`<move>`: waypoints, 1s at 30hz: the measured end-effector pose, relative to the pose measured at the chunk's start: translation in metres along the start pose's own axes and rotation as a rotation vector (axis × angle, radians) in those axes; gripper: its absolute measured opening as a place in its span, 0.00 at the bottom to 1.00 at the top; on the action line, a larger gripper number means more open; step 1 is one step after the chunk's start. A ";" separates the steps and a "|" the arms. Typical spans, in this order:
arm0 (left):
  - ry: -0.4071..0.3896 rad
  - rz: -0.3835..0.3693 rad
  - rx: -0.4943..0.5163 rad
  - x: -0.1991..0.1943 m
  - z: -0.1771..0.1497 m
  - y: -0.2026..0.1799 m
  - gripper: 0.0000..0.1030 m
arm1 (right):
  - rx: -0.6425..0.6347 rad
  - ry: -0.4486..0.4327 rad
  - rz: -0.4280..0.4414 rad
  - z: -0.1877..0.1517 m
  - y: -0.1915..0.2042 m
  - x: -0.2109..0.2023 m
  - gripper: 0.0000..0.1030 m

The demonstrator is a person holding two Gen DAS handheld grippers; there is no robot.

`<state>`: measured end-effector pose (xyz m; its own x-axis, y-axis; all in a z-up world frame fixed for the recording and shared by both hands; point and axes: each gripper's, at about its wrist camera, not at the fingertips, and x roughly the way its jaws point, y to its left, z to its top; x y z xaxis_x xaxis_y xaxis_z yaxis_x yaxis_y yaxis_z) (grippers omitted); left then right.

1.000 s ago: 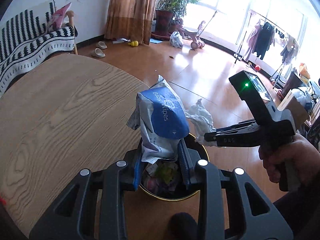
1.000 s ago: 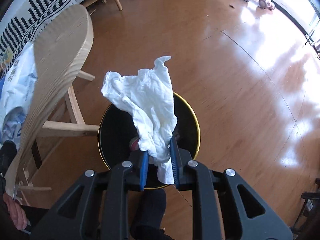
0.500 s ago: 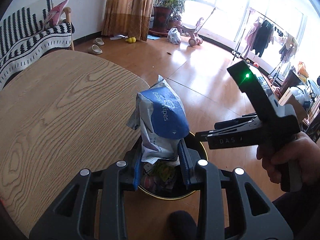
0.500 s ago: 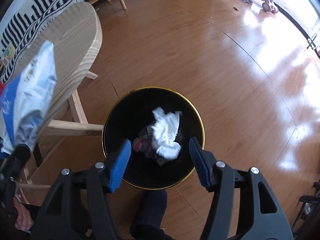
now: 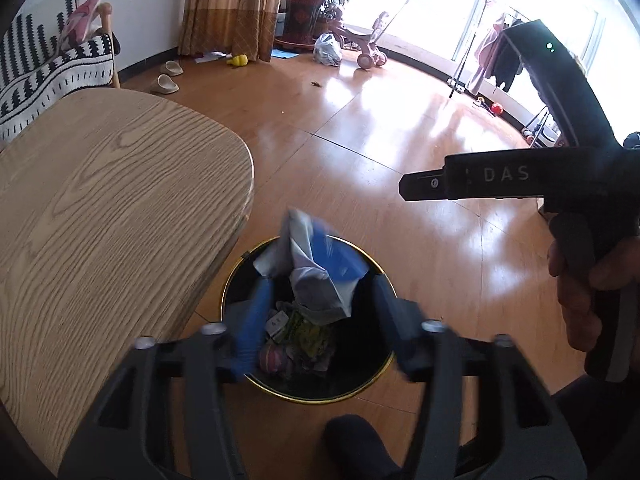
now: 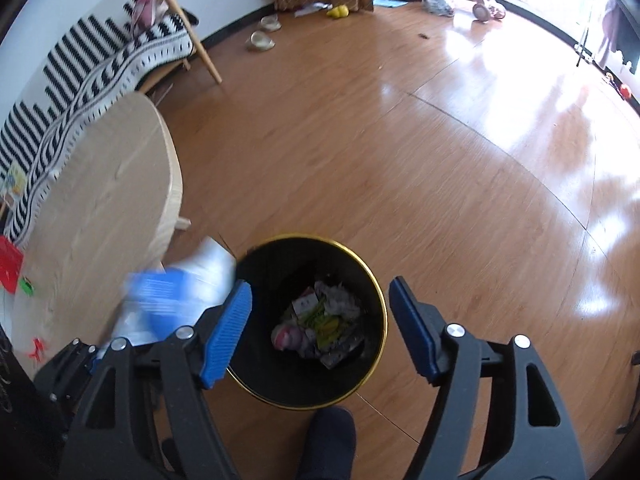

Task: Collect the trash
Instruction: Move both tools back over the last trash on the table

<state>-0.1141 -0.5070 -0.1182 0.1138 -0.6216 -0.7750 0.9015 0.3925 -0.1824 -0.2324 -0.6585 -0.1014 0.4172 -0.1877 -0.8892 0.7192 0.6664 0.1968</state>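
A black trash bin with a gold rim [image 5: 376, 376] [image 6: 372, 280] stands on the floor beside the table, with mixed trash inside. My left gripper [image 5: 324, 328] is open above it. A blue and white baby-wipes packet [image 5: 320, 268] is loose between the fingers, blurred, over the bin; it also shows at the left of the right wrist view [image 6: 176, 296]. My right gripper [image 6: 324, 332] is open and empty above the bin. Its black body shows at the right of the left wrist view [image 5: 520, 176].
A round wooden table [image 5: 100, 200] [image 6: 100, 208] stands left of the bin, with red scraps [image 6: 10, 264] on it. A striped sofa [image 6: 92, 64], slippers [image 5: 164, 82], a plant pot [image 5: 302, 16] and a toy trike [image 5: 364, 46] lie farther off on the wooden floor.
My left gripper opened and the wipes packet dropped out toward the bin. My right gripper let go of the white tissue, which fell into the bin, and stays open.
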 end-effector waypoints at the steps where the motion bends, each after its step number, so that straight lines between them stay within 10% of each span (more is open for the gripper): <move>1: -0.006 0.004 -0.002 -0.001 0.001 0.000 0.65 | -0.001 -0.006 0.002 0.001 0.002 -0.002 0.69; 13: -0.117 0.138 -0.134 -0.082 -0.002 0.066 0.86 | -0.126 -0.073 0.090 0.008 0.083 -0.016 0.74; 30: -0.201 0.584 -0.703 -0.277 -0.124 0.342 0.88 | -0.612 0.067 0.472 -0.077 0.397 0.004 0.74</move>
<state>0.1105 -0.1163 -0.0409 0.5982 -0.2765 -0.7521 0.2263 0.9587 -0.1724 0.0117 -0.3387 -0.0584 0.5551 0.2462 -0.7945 0.0306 0.9485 0.3153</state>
